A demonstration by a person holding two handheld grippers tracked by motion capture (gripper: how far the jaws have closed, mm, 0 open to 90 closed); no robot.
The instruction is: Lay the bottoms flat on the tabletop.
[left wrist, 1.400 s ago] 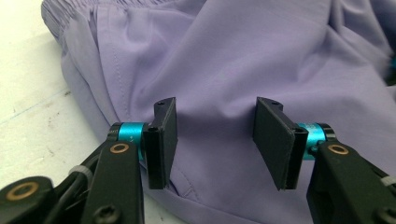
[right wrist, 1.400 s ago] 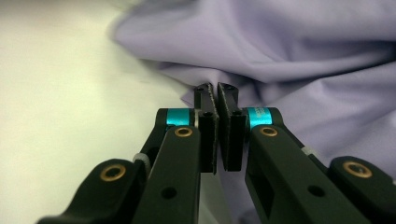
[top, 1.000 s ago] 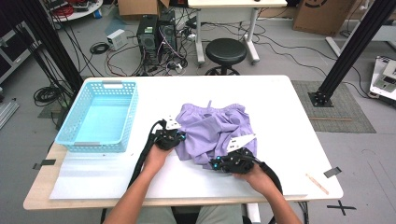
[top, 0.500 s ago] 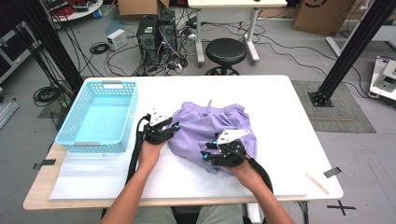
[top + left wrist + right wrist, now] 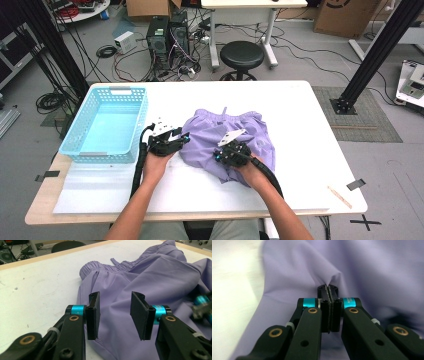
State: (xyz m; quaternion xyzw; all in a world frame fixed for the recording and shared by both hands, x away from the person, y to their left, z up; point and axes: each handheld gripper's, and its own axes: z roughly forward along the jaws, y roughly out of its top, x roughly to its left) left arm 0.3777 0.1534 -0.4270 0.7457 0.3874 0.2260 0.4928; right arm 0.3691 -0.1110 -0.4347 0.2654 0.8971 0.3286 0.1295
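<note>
Purple shorts (image 5: 250, 132) lie crumpled on the white table (image 5: 300, 115), waistband at the far side. My left gripper (image 5: 186, 137) is at their left edge. Its jaws have just been opening and stand apart (image 5: 115, 315) over the cloth (image 5: 155, 277), pads clear of it. My right gripper (image 5: 217, 159) rests on the near middle of the shorts. Its jaws have just closed and are shut (image 5: 328, 288) on a pinched fold of the purple fabric (image 5: 352, 262).
A light blue plastic basket (image 5: 75, 150) stands empty on the table's left part, close to my left hand. A thin wooden stick (image 5: 340, 196) lies near the front right corner. Beyond the far edge stand a black stool (image 5: 241, 54) and cabled computer boxes.
The left gripper went from shut to open and shifted slightly left. The right gripper moved left and farther onto the shorts, opened, then shut on a fold. The cloth has bunched.
</note>
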